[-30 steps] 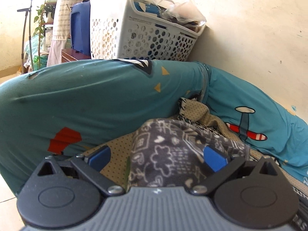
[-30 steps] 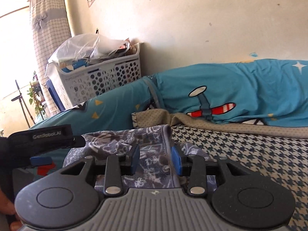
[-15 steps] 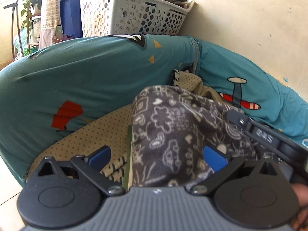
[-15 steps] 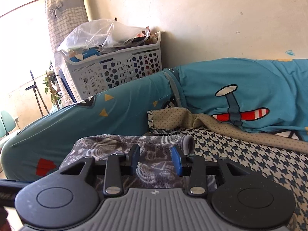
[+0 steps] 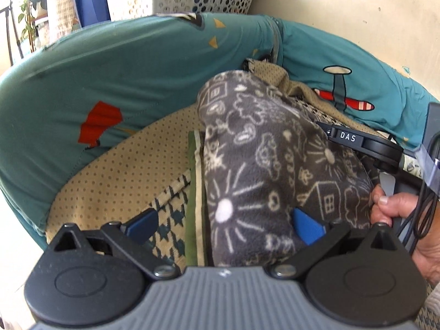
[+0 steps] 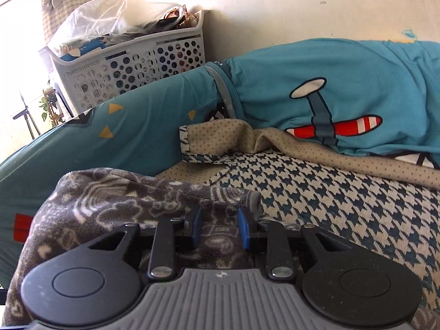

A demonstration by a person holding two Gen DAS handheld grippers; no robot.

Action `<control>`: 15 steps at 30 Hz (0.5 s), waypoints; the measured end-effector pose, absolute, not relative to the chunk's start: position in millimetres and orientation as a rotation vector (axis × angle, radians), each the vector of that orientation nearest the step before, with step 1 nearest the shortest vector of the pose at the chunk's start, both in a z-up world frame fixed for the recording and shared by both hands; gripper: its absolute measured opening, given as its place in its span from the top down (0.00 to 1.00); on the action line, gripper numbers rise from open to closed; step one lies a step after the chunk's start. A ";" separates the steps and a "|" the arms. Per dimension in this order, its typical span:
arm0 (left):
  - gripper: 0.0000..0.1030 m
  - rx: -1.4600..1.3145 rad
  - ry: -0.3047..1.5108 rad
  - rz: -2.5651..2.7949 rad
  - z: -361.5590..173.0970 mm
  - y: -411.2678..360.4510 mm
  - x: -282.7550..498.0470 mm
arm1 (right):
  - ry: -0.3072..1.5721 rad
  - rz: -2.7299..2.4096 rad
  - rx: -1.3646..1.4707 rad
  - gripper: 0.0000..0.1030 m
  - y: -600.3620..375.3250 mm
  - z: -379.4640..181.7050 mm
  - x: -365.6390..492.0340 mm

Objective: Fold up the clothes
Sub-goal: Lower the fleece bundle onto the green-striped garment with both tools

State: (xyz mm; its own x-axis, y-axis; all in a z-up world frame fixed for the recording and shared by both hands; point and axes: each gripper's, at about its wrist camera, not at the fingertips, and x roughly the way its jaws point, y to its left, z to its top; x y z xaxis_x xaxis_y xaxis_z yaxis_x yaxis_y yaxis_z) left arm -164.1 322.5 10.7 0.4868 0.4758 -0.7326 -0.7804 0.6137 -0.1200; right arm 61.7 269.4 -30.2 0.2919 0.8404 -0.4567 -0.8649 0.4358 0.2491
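Note:
A grey fleece garment (image 5: 261,151) with white doodle prints lies bunched on a houndstooth blanket (image 5: 167,220). My left gripper (image 5: 225,224) is open wide above its near end; the right pad (image 5: 308,227) rests over the fleece and the left pad (image 5: 143,221) over the blanket. My right gripper (image 6: 220,227) sits low on the fleece (image 6: 110,200), its jaws narrow and closing, with fabric showing in the gap and the pads not pressing on it. In the left wrist view one of its fingers (image 5: 347,137) lies on the fleece, and a hand (image 5: 393,209) holds its handle.
Teal cushions with plane prints (image 6: 330,82) wall in the blanket (image 6: 343,206) at the back and left. A white laundry basket (image 6: 132,63) full of things stands behind them against the wall. A dotted beige blanket edge (image 6: 220,137) is folded up in the corner.
The left gripper has tipped down and come closer over the fleece. The right gripper has come into the left wrist view from the right. The right jaws have narrowed.

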 end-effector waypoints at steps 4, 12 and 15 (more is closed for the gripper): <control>0.00 -0.507 0.739 0.787 5.2 325.9 -165.2 | 0.563 1.137 -0.058 0.78 270.1 -36.0 62.0; 0.00 -0.494 0.693 0.784 15.4 323.5 -176.5 | 0.545 1.117 -0.055 0.74 258.7 -12.3 49.4; 0.00 -0.533 0.648 0.790 21.1 326.5 -187.7 | 0.528 1.111 -0.030 0.71 241.0 0.0 44.4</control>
State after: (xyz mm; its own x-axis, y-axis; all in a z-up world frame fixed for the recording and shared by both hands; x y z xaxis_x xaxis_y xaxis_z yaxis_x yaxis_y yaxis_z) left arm -187.7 326.5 21.1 0.5334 0.4719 -0.7021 -0.7808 0.5939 -0.1940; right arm 44.4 241.0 0.0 0.3340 0.8443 -0.4190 -0.8583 0.4562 0.2349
